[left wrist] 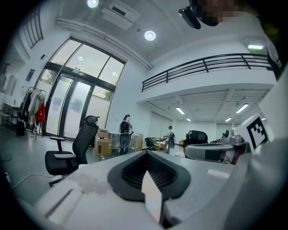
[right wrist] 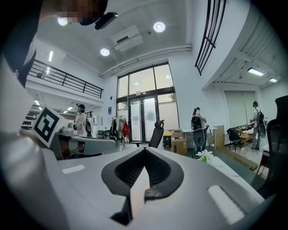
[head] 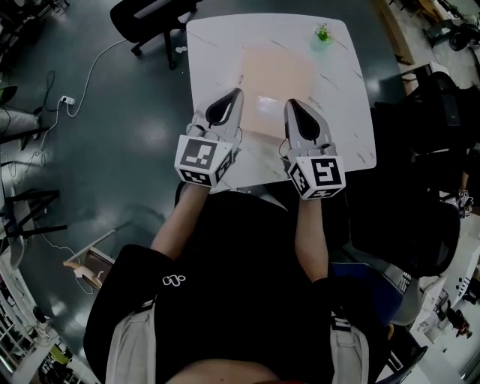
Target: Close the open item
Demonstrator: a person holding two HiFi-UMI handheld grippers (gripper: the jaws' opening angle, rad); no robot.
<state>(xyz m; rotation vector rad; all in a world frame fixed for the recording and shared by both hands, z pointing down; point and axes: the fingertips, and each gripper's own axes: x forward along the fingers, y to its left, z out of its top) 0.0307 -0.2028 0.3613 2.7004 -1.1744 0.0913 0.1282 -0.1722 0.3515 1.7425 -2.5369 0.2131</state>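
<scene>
A pale pink flat rectangular item (head: 275, 75) lies on the white marble table (head: 217, 45). It looks flat, and glare hides its detail. My left gripper (head: 236, 94) rests at the item's near left edge and my right gripper (head: 289, 103) at its near right edge. Both point away from me. In the left gripper view the left gripper (left wrist: 146, 153) has its jaws together with nothing between them. The right gripper (right wrist: 145, 149) looks the same in its own view. Both gripper views look level out across the room, so neither shows the pink item clearly.
A small green potted plant (head: 322, 34) (right wrist: 205, 155) stands at the table's far right corner. A black office chair (head: 150, 19) (left wrist: 74, 152) sits beyond the far left corner, and another dark chair (head: 420, 150) stands to the right. A white cable (head: 82, 82) trails on the floor. People stand far back.
</scene>
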